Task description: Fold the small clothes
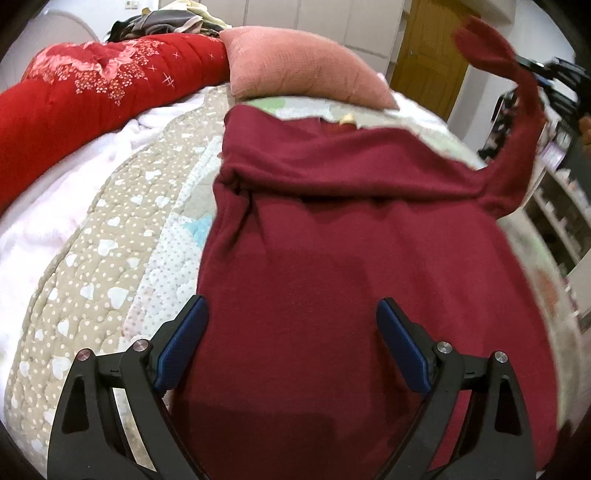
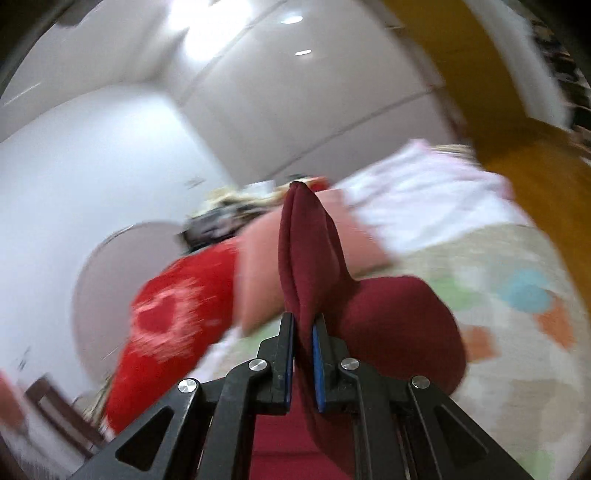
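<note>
A dark red garment (image 1: 332,266) lies spread on the quilted bed cover (image 1: 110,266), its left side folded inward. My left gripper (image 1: 291,314) is open and empty, hovering just above the garment's near part. My right gripper (image 2: 303,325) is shut on the garment's right sleeve (image 2: 306,243) and holds it lifted off the bed. In the left wrist view the sleeve (image 1: 517,122) rises to the upper right, where the right gripper (image 1: 535,68) pinches it. The right wrist view is blurred by motion.
A pink pillow (image 1: 303,62) lies just beyond the garment. A red quilt (image 1: 92,88) runs along the far left, with a pile of clothes (image 1: 166,22) behind it. The bed edge and shelves (image 1: 554,206) are on the right. A wooden door (image 1: 432,51) stands behind.
</note>
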The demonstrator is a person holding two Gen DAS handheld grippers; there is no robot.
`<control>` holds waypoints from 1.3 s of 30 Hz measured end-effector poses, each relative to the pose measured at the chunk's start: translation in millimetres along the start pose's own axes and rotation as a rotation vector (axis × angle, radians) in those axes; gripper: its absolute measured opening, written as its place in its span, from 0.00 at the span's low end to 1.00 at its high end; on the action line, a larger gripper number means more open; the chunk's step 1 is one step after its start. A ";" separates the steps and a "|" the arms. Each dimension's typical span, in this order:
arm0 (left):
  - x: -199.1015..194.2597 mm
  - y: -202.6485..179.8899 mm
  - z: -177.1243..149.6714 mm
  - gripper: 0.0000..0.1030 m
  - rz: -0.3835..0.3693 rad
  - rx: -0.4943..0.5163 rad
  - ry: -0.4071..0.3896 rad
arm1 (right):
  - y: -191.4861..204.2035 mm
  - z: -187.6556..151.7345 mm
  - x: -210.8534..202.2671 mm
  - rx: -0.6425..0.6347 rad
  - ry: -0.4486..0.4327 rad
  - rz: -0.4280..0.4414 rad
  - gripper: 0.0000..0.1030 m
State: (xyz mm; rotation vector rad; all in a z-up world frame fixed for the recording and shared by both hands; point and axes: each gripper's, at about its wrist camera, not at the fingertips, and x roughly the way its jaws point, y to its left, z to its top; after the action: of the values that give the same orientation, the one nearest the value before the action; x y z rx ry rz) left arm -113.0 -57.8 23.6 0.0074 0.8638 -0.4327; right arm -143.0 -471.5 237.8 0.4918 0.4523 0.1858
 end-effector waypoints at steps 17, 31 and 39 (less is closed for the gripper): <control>-19.4 50.9 81.6 0.90 0.109 -0.069 -0.127 | 50.4 -128.8 121.2 -0.143 0.383 -0.076 0.40; 61.6 21.0 130.9 0.90 0.158 -0.038 -0.053 | -56.1 -122.6 97.8 0.099 0.348 -0.317 0.44; 75.6 5.2 129.1 0.90 0.176 0.035 -0.008 | -68.6 -132.4 82.6 0.043 0.323 -0.448 0.10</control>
State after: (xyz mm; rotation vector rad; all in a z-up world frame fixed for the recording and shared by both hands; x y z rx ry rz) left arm 26.7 -103.8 51.5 0.1131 0.8402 -0.2827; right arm -126.5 -453.4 69.2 0.3920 0.8705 -0.1806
